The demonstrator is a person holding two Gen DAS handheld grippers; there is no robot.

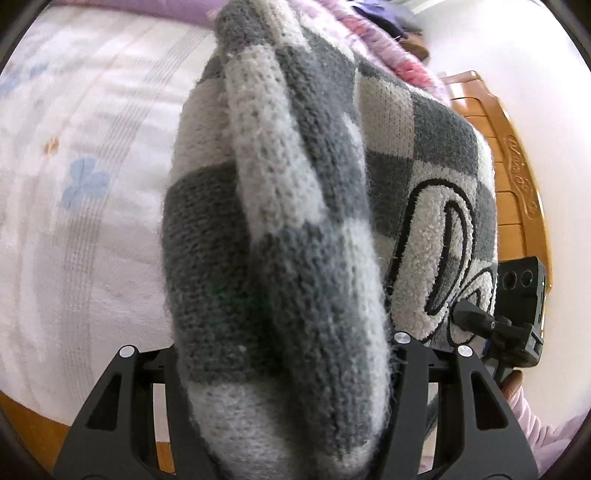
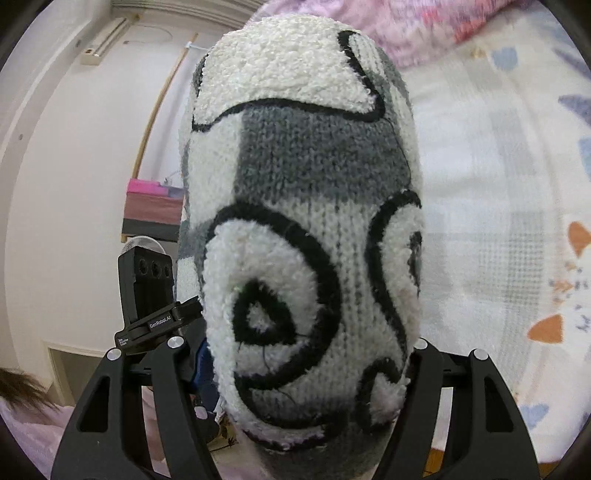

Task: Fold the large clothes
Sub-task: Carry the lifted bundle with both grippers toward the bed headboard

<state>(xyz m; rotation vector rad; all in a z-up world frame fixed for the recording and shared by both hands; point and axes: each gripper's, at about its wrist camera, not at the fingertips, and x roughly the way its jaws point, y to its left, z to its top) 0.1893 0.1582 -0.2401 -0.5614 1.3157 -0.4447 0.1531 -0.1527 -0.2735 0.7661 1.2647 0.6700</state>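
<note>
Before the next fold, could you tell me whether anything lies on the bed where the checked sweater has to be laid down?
Nothing visible does. The checked sweater is bunched in both the left hand-held gripper and the right hand-held gripper. The floral bedsheet looks bare; only a pink blanket lies at its far edge.

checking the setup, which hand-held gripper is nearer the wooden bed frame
Left. The left hand-held gripper holds the sweater with the wooden bed frame just beyond; the right hand-held gripper faces bedding, no frame close.

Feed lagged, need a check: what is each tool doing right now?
Left tool: shut on the checked sweater.
Right tool: shut on the same sweater.
</note>
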